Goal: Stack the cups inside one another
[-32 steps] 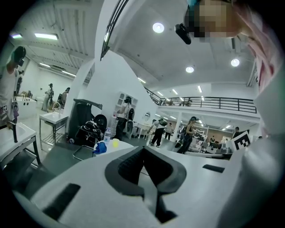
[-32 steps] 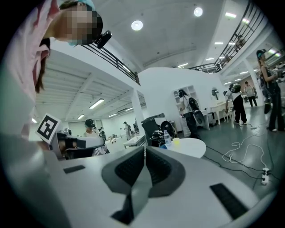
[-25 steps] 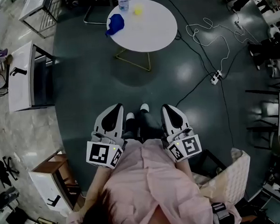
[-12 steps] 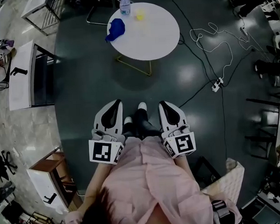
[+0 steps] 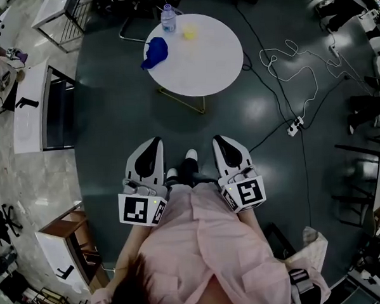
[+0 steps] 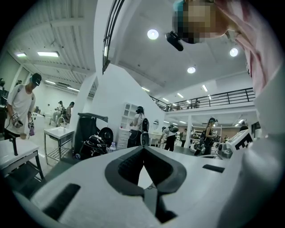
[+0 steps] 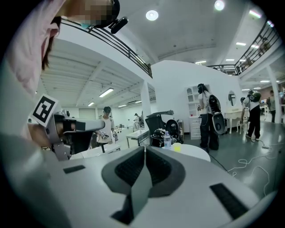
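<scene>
A small yellow cup (image 5: 189,32) stands at the far side of a round white table (image 5: 201,62), beside a blue object (image 5: 154,51) whose shape I cannot make out. Both are far ahead of me. My left gripper (image 5: 153,144) and right gripper (image 5: 220,140) are held close to my body, pointing forward above my shoes, both shut with nothing between the jaws. The right gripper view shows the yellow cup (image 7: 177,148) on the table (image 7: 198,153) past its shut jaws (image 7: 144,148). In the left gripper view the jaws (image 6: 143,148) meet at the tip.
A water bottle (image 5: 166,17) stands on the table's far edge. White cables and a power strip (image 5: 295,125) lie on the dark floor at the right. A white desk (image 5: 29,106) is at the left. Several people stand around the room.
The table has shifted slightly lower and nearer in the head view as I step towards it. Both grippers stay shut and held in the same pose.
</scene>
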`<move>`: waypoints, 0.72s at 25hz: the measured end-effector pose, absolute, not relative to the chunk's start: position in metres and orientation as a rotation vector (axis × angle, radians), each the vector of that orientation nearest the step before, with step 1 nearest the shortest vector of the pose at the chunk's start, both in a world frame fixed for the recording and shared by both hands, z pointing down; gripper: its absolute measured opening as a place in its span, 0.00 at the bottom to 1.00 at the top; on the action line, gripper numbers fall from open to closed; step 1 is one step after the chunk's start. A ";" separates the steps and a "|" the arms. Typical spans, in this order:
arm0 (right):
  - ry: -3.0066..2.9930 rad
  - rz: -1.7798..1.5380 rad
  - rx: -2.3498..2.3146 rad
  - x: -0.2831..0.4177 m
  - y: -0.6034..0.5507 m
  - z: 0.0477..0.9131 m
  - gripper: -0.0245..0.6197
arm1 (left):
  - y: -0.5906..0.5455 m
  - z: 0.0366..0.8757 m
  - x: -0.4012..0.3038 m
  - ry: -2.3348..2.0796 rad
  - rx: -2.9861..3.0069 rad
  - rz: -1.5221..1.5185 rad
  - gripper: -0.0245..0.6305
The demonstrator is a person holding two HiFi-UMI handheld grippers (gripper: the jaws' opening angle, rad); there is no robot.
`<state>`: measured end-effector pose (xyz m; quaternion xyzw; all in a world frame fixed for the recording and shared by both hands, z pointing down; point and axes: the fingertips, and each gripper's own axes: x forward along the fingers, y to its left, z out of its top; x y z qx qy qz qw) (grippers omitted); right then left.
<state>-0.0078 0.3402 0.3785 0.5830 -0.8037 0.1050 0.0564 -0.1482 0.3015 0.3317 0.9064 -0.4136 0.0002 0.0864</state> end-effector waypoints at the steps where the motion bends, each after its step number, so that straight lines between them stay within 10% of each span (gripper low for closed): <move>1: -2.441 0.317 1.766 -0.005 0.338 0.379 0.09 | 0.299 0.331 -0.146 -1.235 2.703 0.001 0.06; 18: -2.412 0.267 1.830 0.044 0.323 0.371 0.09 | 0.277 0.334 -0.110 -1.232 2.670 -0.035 0.06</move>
